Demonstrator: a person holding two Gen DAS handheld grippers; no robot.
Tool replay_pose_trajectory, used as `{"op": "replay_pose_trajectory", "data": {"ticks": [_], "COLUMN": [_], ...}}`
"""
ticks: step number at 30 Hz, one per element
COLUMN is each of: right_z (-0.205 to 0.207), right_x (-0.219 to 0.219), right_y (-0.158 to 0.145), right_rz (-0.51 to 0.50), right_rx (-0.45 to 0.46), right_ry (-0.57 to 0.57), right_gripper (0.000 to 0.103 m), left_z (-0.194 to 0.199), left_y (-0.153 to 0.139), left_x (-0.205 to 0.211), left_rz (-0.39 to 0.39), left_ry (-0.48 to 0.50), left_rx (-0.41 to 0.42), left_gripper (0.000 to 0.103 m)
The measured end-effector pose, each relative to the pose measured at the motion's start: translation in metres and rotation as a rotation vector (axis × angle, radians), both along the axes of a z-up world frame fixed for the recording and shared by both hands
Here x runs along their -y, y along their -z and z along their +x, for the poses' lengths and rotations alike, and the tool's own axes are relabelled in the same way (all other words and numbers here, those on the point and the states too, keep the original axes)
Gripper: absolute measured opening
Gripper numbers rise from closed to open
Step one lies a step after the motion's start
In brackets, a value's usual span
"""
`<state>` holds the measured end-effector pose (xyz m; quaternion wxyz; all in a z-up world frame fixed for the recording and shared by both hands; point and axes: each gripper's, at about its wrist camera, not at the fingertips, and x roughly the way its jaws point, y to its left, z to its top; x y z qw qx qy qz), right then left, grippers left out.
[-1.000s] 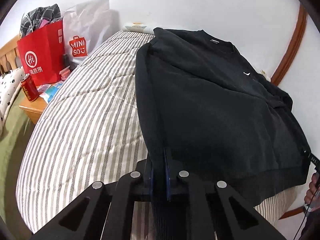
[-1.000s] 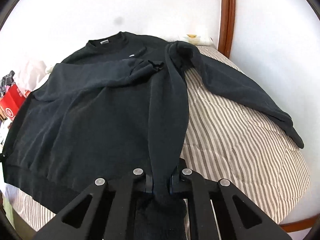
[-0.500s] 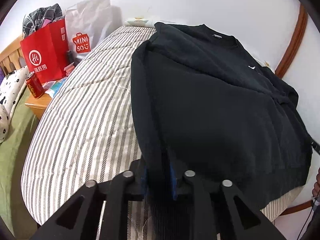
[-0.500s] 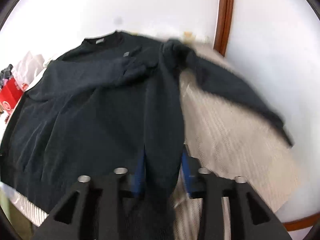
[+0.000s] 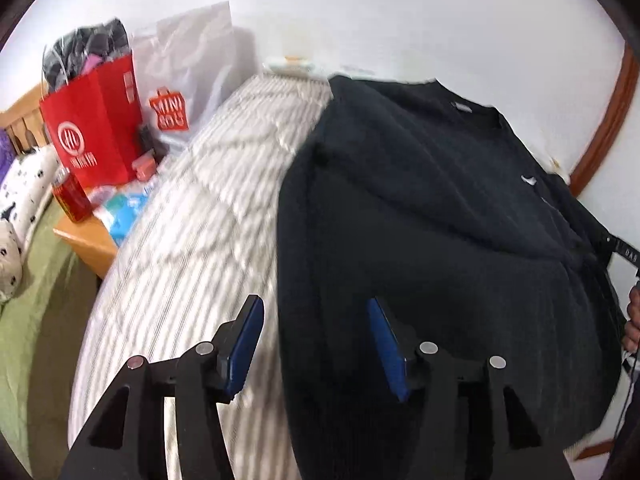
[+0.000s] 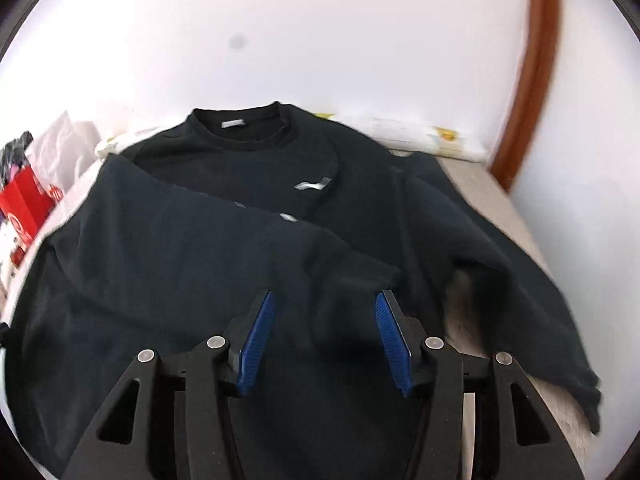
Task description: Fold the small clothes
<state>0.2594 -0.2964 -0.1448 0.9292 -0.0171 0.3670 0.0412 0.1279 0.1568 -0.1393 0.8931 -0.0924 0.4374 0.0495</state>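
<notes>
A black long-sleeved sweatshirt [image 5: 432,240] lies flat on a striped bed [image 5: 192,240], collar toward the far wall. Its left sleeve is folded across the chest; in the right wrist view its right sleeve [image 6: 520,280] trails to the right over the bed edge. My left gripper [image 5: 316,340] is open and empty, its jaws straddling the sweatshirt's left side edge. My right gripper [image 6: 324,336] is open and empty above the lower body of the sweatshirt [image 6: 200,280].
A red shopping bag [image 5: 96,120] and a white Miniso bag [image 5: 180,80] stand at the bed's left. A red can [image 5: 72,196] sits on a wooden nightstand [image 5: 86,240]. A white wall is behind, with a brown wooden frame [image 6: 532,72] at the right.
Both grippers have opened and let go of the sweatshirt's bottom corners. The cloth now lies flat on the bed, and both cameras have shifted a little.
</notes>
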Motion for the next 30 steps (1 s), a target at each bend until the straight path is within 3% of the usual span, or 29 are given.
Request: {"op": "replay_pose_trajectory", "data": {"ticks": [4, 9, 19, 25, 26, 28, 29, 30], "right_z": [0.045, 0.101, 0.192, 0.239, 0.249, 0.264, 0.271, 0.275], "right_x": [-0.037, -0.112, -0.268, -0.331, -0.342, -0.357, -0.364, -0.368], "right_y": [-0.006, -0.011, -0.007, 0.004, 0.011, 0.022, 0.027, 0.03], "right_rz": [0.021, 0.02, 0.05, 0.098, 0.1, 0.115, 0.116, 0.121], "right_rx": [-0.001, 0.017, -0.017, -0.072, -0.092, -0.143, -0.181, -0.198], "right_ry": [-0.078, -0.236, -0.513, -0.601, -0.606, -0.635, -0.646, -0.648], "right_gripper": [0.052, 0.052, 0.052, 0.052, 0.049, 0.026, 0.011, 0.01], "left_z": [0.028, 0.063, 0.119, 0.136, 0.138, 0.143, 0.143, 0.143], "left_y": [-0.001, 0.0, 0.023, 0.026, 0.026, 0.026, 0.026, 0.025], "left_x": [-0.004, -0.007, -0.013, -0.012, -0.012, -0.012, -0.012, -0.013], "left_rz": [0.012, 0.076, 0.136, 0.151, 0.15, 0.132, 0.124, 0.119], "left_ry": [-0.016, -0.022, 0.032, 0.069, 0.07, 0.08, 0.085, 0.084], "left_rx": [-0.009, -0.022, -0.069, -0.035, -0.027, -0.014, -0.011, -0.001], "left_gripper": [0.052, 0.052, 0.038, 0.031, 0.029, 0.01, 0.007, 0.007]}}
